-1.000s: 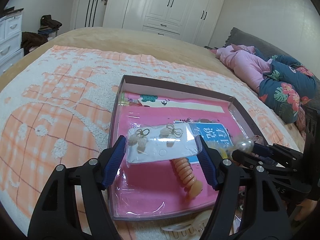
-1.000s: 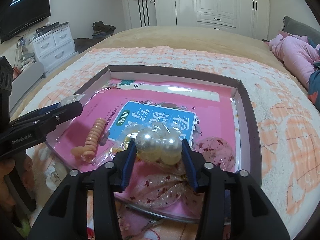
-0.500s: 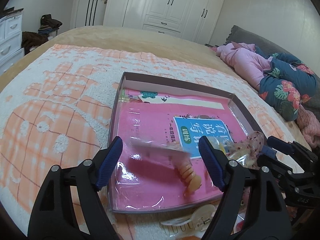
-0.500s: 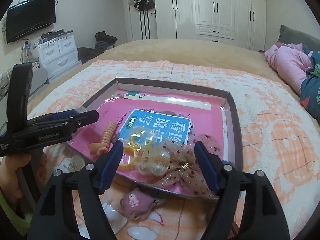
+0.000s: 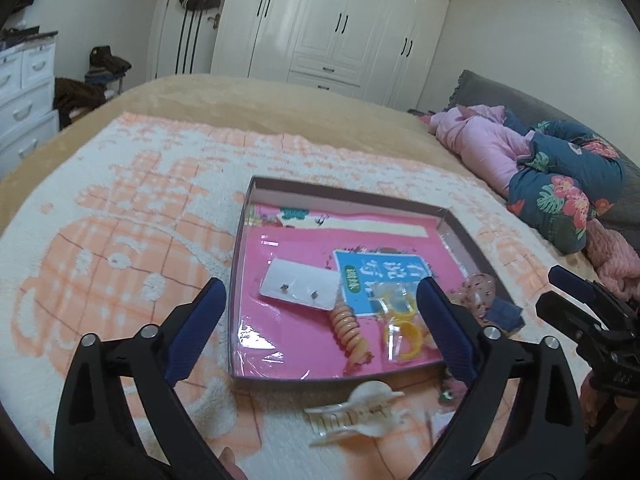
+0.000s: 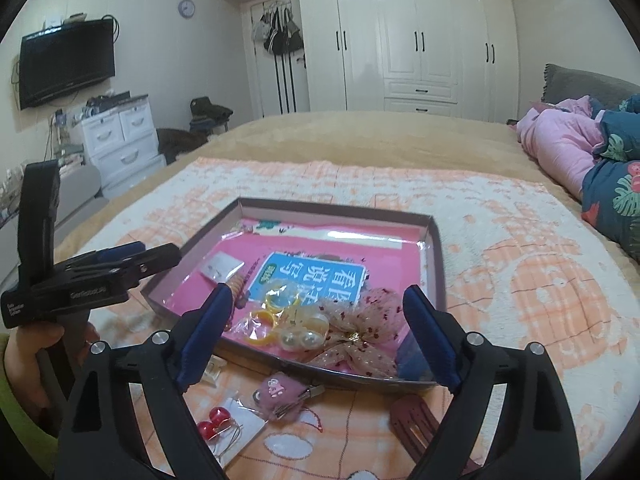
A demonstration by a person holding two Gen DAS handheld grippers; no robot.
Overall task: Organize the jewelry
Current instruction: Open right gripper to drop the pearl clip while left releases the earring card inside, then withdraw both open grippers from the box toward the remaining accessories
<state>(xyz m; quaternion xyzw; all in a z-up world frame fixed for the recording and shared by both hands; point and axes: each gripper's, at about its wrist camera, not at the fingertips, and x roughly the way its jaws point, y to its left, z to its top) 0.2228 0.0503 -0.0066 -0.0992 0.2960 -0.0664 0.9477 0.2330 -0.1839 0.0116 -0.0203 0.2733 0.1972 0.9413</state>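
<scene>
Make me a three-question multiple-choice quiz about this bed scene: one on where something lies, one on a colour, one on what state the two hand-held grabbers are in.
1. Where does the white hair claw lie?
A. inside the tray
B. on the blanket just outside the tray's near wall
C. on the pillows

2. What colour are the round earrings on the blanket?
A. red
B. green
C. black

3. How do the left gripper and right gripper stand?
A. both shut on a packet
B. one shut, one open
C. both open, holding nothing

Answers: 1 B, the claw sits in front of the tray. 2 A, two red balls. 3 C, their fingers have just been opening and stand wide apart, with nothing gripped.
</scene>
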